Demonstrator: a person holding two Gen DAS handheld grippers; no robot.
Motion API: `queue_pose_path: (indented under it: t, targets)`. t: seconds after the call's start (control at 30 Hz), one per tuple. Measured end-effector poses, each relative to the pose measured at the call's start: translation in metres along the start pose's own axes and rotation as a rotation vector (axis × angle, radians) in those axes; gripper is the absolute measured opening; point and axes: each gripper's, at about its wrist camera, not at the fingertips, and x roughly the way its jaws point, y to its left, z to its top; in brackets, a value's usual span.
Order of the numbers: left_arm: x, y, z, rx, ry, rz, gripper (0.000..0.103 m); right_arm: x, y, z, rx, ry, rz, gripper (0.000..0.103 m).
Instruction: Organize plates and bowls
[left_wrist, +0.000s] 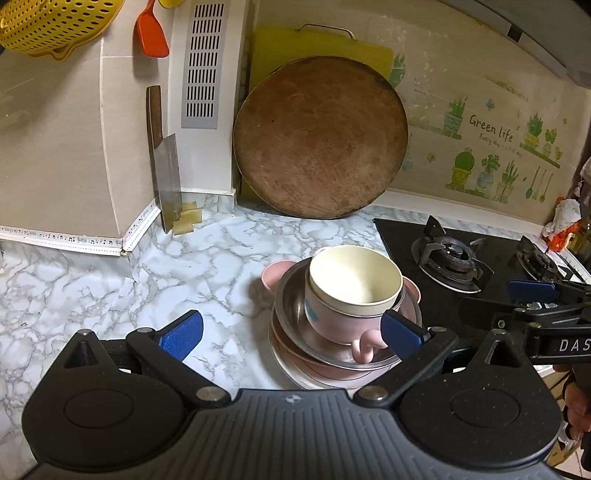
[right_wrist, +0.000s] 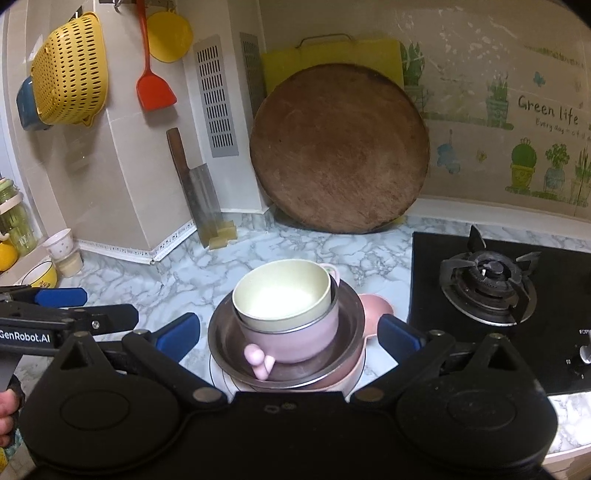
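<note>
A stack of dishes stands on the marble counter (left_wrist: 92, 288). A cream bowl (left_wrist: 354, 277) sits in a pink cup with a handle (left_wrist: 364, 349), inside a steel bowl (left_wrist: 295, 306), on pink plates (left_wrist: 317, 373). A pink dish (left_wrist: 273, 275) lies behind. In the right wrist view the cream bowl (right_wrist: 280, 295), pink cup (right_wrist: 295, 339) and steel bowl (right_wrist: 225, 339) sit between my fingers. My left gripper (left_wrist: 291, 332) is open, just in front of the stack and a little left. My right gripper (right_wrist: 290, 334) is open around the stack; it also shows in the left wrist view (left_wrist: 532, 295).
A round wooden board (left_wrist: 319, 136) and a yellow board (left_wrist: 280, 44) lean on the back wall. A cleaver (left_wrist: 166, 166) stands at the left wall. A black gas hob (left_wrist: 450, 254) lies right of the stack. Cups and a yellow bowl (right_wrist: 42, 275) stand far left.
</note>
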Motion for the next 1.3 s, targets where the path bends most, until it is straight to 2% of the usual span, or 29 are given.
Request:
queue_pose_path:
  t: [0.6,1.3]
  targets:
    - [-0.002,-0.023,-0.004,-0.054,0.001,0.081,0.103,0.007,-0.019,0.008,-0.024,0.033,0.103,0.103]
    - [-0.016,-0.042,-0.017,-0.125,0.003,0.121,0.103,-0.004,-0.031,0.001,-0.028,0.064,0.143,0.103]
